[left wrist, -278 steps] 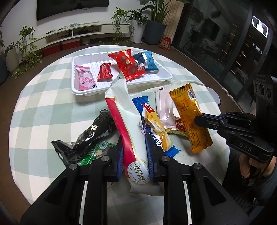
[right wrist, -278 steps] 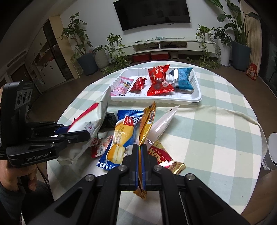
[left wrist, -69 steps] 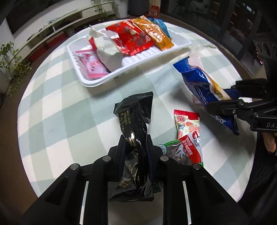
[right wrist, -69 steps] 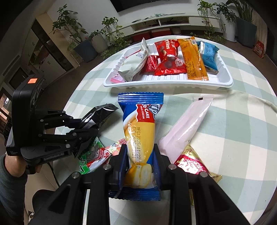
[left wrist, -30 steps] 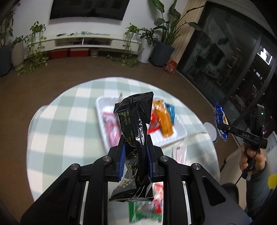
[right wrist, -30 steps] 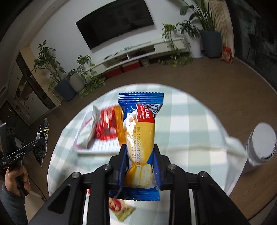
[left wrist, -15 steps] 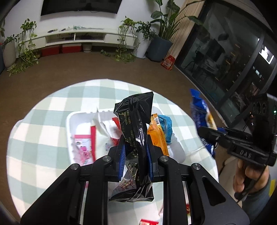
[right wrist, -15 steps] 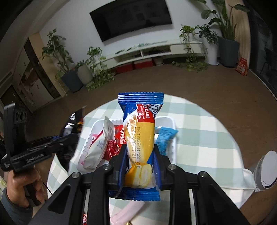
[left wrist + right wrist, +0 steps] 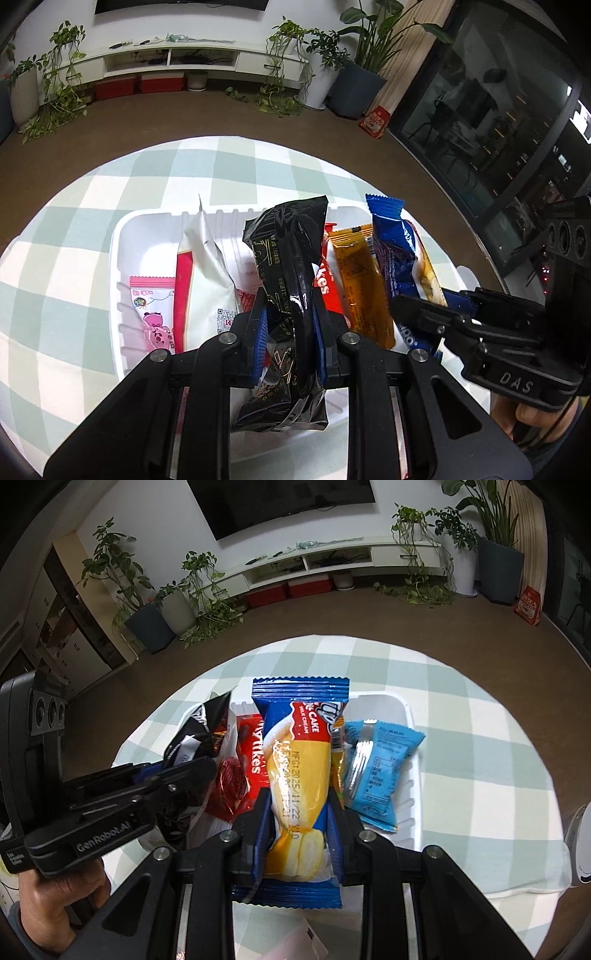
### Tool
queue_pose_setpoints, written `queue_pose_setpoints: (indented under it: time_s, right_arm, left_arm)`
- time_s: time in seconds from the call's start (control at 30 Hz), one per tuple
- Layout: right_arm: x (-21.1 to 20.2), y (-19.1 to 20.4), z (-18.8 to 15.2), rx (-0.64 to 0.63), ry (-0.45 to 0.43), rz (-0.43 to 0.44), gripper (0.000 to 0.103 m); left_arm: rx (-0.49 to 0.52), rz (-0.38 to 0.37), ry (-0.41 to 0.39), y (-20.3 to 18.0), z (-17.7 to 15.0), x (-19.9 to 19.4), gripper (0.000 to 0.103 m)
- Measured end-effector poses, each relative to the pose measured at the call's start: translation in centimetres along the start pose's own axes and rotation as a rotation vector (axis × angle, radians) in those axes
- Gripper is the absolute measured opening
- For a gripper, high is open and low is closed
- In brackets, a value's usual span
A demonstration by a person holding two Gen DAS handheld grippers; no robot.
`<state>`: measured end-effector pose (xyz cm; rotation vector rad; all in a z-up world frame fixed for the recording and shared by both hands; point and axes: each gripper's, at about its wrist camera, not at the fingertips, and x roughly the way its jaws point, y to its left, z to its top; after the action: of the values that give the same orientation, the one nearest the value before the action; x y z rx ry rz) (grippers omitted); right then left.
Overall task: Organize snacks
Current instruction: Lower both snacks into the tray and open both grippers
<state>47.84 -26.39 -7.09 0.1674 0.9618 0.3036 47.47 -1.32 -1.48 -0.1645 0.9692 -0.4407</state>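
My left gripper (image 9: 290, 325) is shut on a black snack packet (image 9: 288, 266) and holds it above the middle of the white tray (image 9: 120, 240). My right gripper (image 9: 300, 808) is shut on a blue and yellow cake packet (image 9: 299, 760), above the tray (image 9: 410, 775) just right of the left one. The cake packet (image 9: 402, 254) and right gripper (image 9: 417, 314) also show in the left wrist view. The tray holds a pink packet (image 9: 153, 314), a white and red bag (image 9: 207, 280), a red packet (image 9: 255, 760), an orange packet (image 9: 360, 280) and a light blue packet (image 9: 376, 768).
The tray sits on a round table with a green and white checked cloth (image 9: 66, 280). A pale pink packet (image 9: 295, 943) lies on the cloth near me. A white round object (image 9: 580, 849) stands at the table's right edge. Plants and a TV shelf stand beyond.
Both grippers have come down and closer to the tray with their packets. The tray looks larger now, and the two grippers are nearer each other.
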Motion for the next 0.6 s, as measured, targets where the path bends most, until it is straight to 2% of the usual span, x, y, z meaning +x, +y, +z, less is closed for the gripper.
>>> queue_pose_setpoints:
  time_s: [0.6]
  right_arm:
    - [3.5,0.9,-1.4,-0.028,0.037,-0.056,0.03]
  left_arm:
    - [-0.033,0.04,0.012,1.9,-1.0,2.9,0.022]
